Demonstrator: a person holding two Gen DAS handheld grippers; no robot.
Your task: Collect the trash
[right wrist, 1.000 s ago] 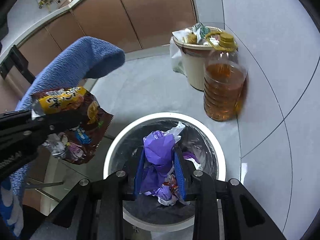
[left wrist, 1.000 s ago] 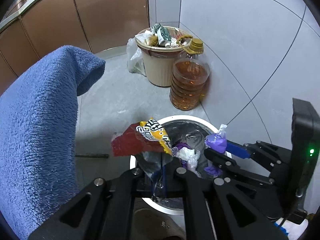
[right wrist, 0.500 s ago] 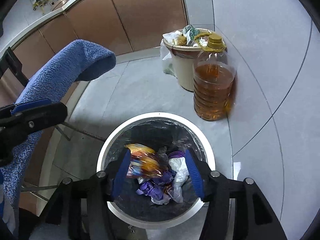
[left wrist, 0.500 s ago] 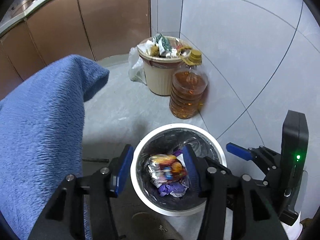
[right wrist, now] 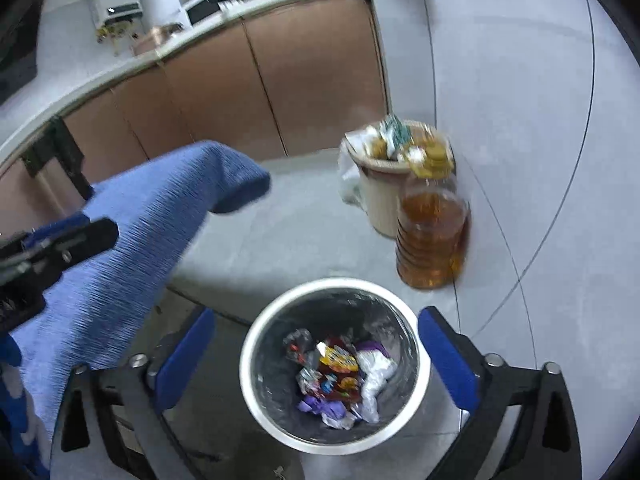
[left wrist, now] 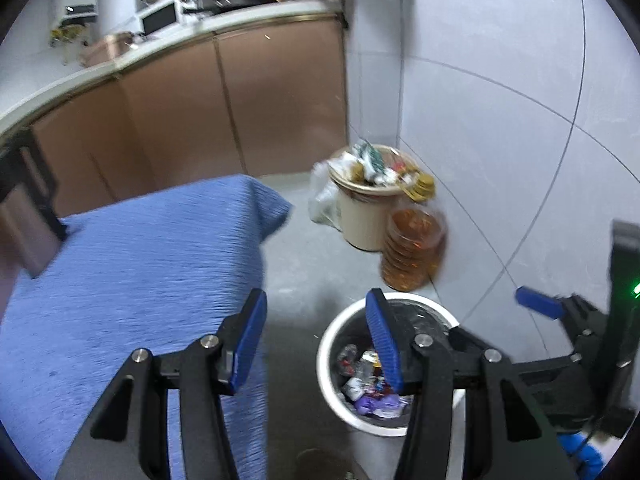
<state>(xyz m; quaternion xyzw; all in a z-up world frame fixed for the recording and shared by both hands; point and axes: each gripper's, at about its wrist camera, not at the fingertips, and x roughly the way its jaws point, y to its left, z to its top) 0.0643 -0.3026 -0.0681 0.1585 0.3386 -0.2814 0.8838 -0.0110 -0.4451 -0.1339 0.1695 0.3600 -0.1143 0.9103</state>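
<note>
A white bin with a black liner (right wrist: pixel 250 364) stands on the floor below me; it also shows in the left wrist view (left wrist: pixel 326 350). Inside lie a snack wrapper (right wrist: pixel 338 360), purple wrappers (right wrist: pixel 322 406) and crumpled white trash (right wrist: pixel 374 376). My right gripper (right wrist: pixel 316 356) is open and empty, high above the bin, its blue pads either side of it. My left gripper (left wrist: pixel 316 340) is open and empty, above the bin's left rim. The right gripper's blue pad (left wrist: pixel 538 303) shows at the right of the left wrist view.
A blue towel-covered surface (left wrist: pixel 132 280) fills the left. A beige bin overflowing with trash (right wrist: pixel 384 196) and a large bottle of amber liquid (right wrist: pixel 432 236) stand by the tiled wall. Brown cabinets (right wrist: pixel 256 88) with a cluttered counter run along the back.
A second ago each gripper held trash over the bin; both opened and the pieces dropped in. Since then both grippers have risen and tilted up, with the left shifted left.
</note>
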